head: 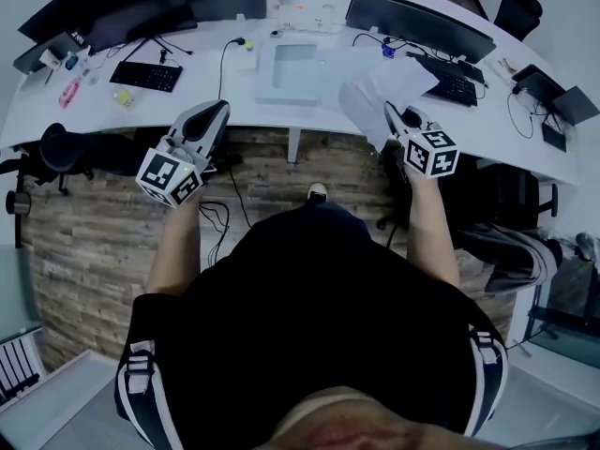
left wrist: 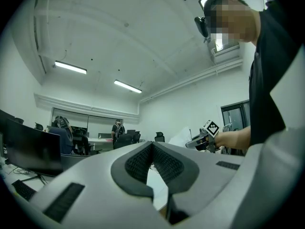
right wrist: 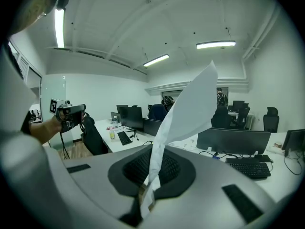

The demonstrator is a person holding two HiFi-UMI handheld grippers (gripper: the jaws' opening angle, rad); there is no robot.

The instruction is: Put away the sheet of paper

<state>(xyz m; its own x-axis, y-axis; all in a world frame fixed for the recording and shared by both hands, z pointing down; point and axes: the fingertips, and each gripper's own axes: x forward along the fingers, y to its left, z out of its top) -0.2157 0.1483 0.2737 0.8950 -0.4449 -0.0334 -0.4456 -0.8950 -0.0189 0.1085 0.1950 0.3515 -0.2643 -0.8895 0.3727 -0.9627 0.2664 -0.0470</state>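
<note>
Right gripper (right wrist: 153, 151), jaws clamped on the lower edge of the sheet of paper (right wrist: 190, 104), held over the front edge of the desk (head: 141, 120); left gripper (left wrist: 152, 146), jaws together, empty

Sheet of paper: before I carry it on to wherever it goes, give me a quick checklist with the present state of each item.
1. Right gripper shut on the sheet of paper: ok, the fingers pinch its lower end.
2. Sheet free of the desk: ok, it stands up from the fingers, curled, in the air.
3. Left gripper empty: ok, fingers together with nothing between them.
4. Left gripper apart from the sheet: ok, it is well off to the side in the head view.
5. Place to put the sheet: cannot tell; a pale tray sits on the desk, but whether it is the target is not shown.
</note>
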